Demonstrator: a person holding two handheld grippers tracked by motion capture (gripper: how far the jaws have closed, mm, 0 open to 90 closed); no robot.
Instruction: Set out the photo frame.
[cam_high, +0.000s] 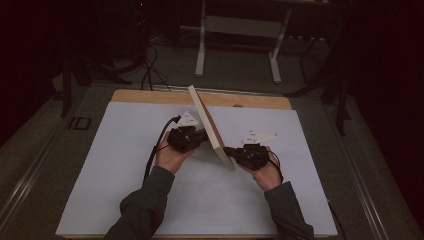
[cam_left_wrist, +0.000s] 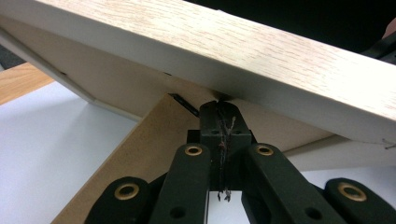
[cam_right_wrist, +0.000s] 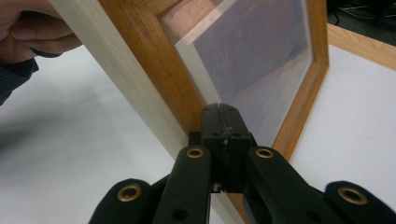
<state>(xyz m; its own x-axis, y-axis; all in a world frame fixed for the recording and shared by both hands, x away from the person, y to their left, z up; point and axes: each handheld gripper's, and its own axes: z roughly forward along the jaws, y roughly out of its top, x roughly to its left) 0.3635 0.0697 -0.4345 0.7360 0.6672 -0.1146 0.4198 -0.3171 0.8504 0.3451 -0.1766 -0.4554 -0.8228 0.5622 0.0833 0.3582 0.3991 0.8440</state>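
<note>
A pale wooden picture frame (cam_high: 209, 126) with a glazed front stands tilted on edge near the middle of the bench (cam_high: 125, 190). The left tongs (cam_high: 204, 136), closed empty, touch its back; the right tongs (cam_high: 229, 149), also closed empty, meet its front.

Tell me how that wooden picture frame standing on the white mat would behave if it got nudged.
The picture frame stands tilted on a thin edge, so it would probably tip easily. Its wooden border looks rigid, so it should move as one stiff piece. The clear pane in its front is likely fragile if it falls. The brown back stand may steady it somewhat.
</note>
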